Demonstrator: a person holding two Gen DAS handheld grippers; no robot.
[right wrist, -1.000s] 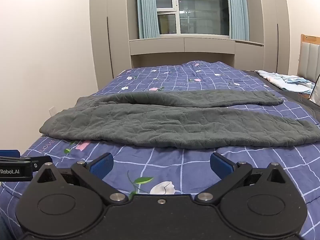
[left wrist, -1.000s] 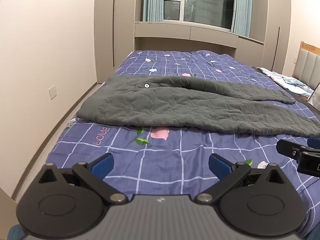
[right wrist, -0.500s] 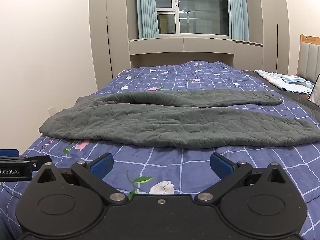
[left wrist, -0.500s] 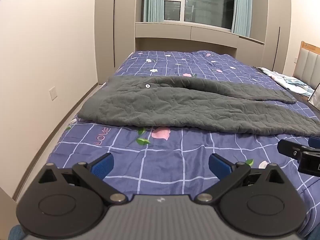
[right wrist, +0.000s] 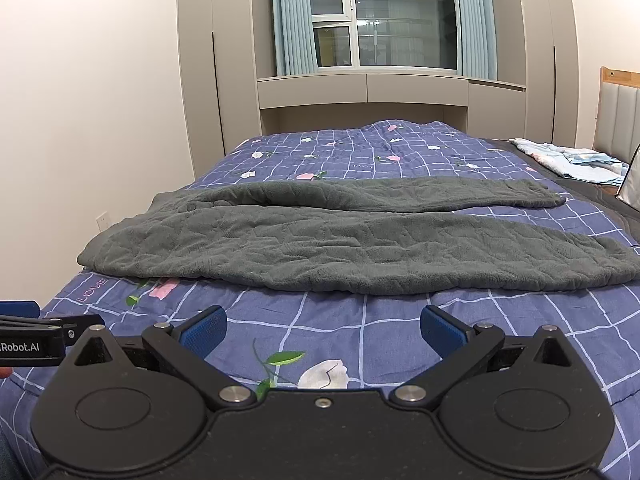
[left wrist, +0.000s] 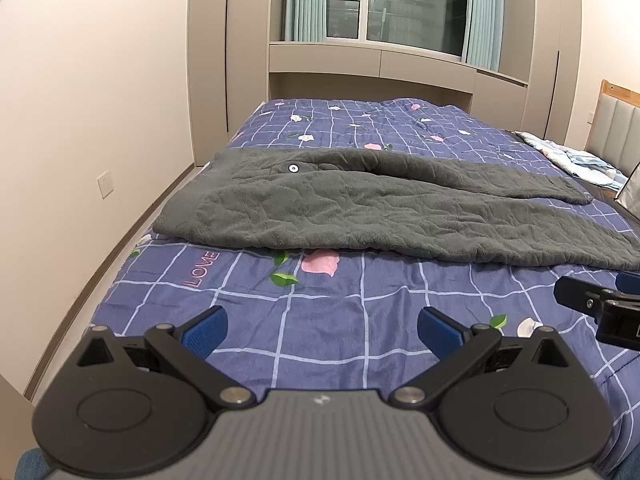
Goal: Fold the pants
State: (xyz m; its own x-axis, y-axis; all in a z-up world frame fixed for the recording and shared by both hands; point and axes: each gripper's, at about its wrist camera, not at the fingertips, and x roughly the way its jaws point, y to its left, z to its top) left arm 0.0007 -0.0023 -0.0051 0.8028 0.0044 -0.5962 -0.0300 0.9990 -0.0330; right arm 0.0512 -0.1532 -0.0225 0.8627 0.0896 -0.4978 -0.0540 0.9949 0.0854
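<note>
1. Left hand-held gripper: blue fingers spread wide, nothing between them; hovers over the quilt short of the pants' near edge.
2. Right hand-held gripper: fingers likewise apart and empty, also on the near side of the pants, just to the right of its partner.
3. Change over the last second: almost none. Both views match the earlier frames, with only a slight creep toward the pants. No fabric has shifted, so folding looks not yet begun; this reads as the approach.
4. Pose: both held low and roughly level, pointing forward across the bed toward the pants, side by side; each one's tip shows at the edge of the other's view.
5. Pants: dark grey, fleecy, laid flat crosswise on the quilt, waist end with a small white button to the left, two legs running right, the far leg partly tucked behind the near one.
6. Beyond the pants: more quilt, light bedding at the far right, then the window.
7. Likely next: reach the near edge and pinch it.
</note>
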